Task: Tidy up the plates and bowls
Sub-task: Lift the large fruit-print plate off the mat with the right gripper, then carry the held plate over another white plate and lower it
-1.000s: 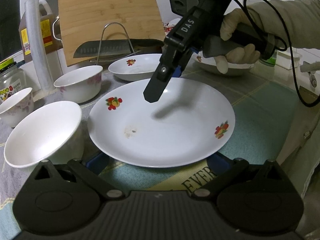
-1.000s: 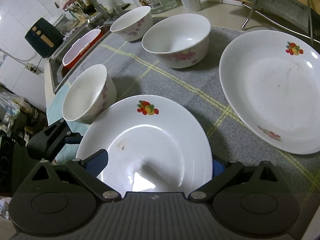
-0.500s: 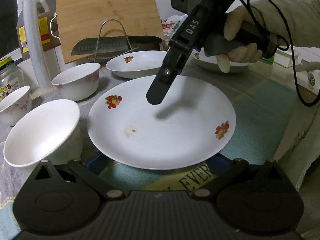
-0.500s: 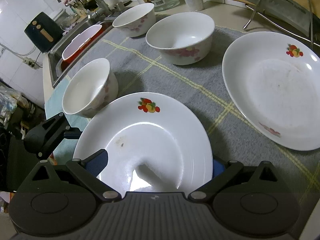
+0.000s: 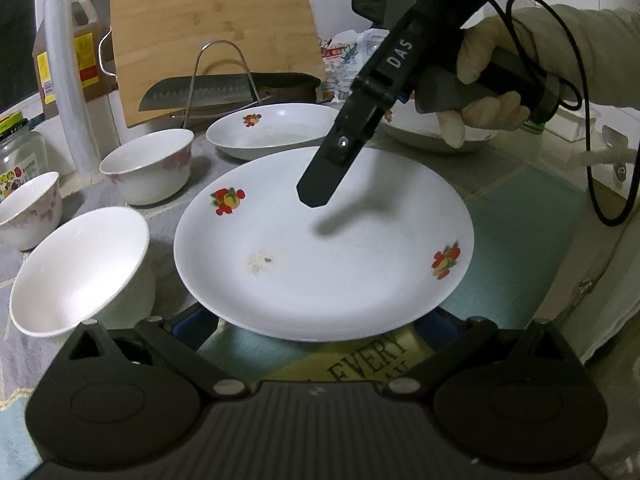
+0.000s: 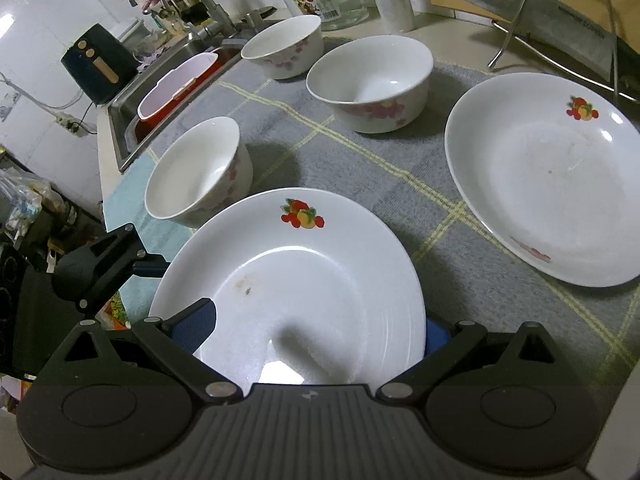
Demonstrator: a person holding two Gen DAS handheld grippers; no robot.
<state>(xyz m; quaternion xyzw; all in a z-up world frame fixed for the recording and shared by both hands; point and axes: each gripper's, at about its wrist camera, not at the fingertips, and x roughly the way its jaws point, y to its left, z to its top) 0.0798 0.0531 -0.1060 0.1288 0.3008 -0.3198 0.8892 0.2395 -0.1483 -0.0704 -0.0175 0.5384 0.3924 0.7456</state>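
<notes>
Bowls (image 6: 199,171) crowd the plate (image 5: 324,244) on grey cloth (image 6: 360,168); right gripper (image 5: 316,196) above it, left gripper (image 5: 320,320) beneath, both jaws' grip unclear.

Opposed close wrist views, shared plate (image 5: 320,248)

right gripper (image 5: 316,196) angled down from far right, tip hanging low, gloved hand (image 5: 484,92) wrapped round handle, pale sleeve (image 5: 580,40) behind. jaws look spread wide. left gripper (image 6: 152,270) sits near left, jaws spread too, nothing pinched.
</notes>
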